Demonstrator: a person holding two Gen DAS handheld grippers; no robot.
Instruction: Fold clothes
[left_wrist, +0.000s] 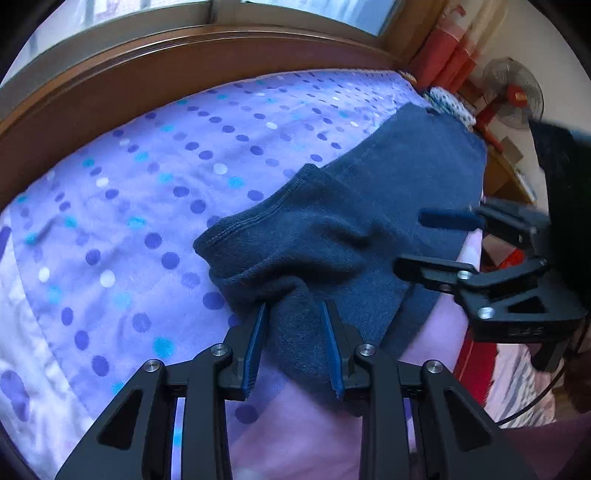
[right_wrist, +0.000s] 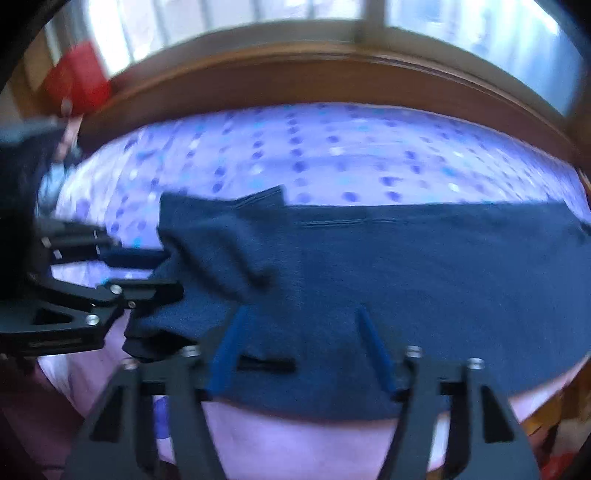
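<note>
Nearest in the left wrist view, the left tool (left_wrist: 295, 306) pinches a bunched fold of the dark blue garment (left_wrist: 388, 229) between its blue pads, the cloth drawn up into a ridge from the pads. Beyond the fold, a hemmed end of the garment lies turned back over its flat part. The garment is spread along the near edge of the bed (left_wrist: 129, 206), on a purple dotted sheet over a pink cover. To the right of the garment, the right tool (left_wrist: 410, 243) enters sideways with its jaws spread, over the cloth and gripping nothing. In the blurred right wrist view, the right tool (right_wrist: 301, 314) stands with jaws apart above the flat garment (right_wrist: 424, 277), pads clear of it; the left tool (right_wrist: 162, 273) shows at the garment's left end, where the cloth is gathered. Beyond the garment runs a wooden bed frame (left_wrist: 184, 62) under a window (right_wrist: 258, 14). Far right of the garment stands a fan (left_wrist: 513, 94).
</note>
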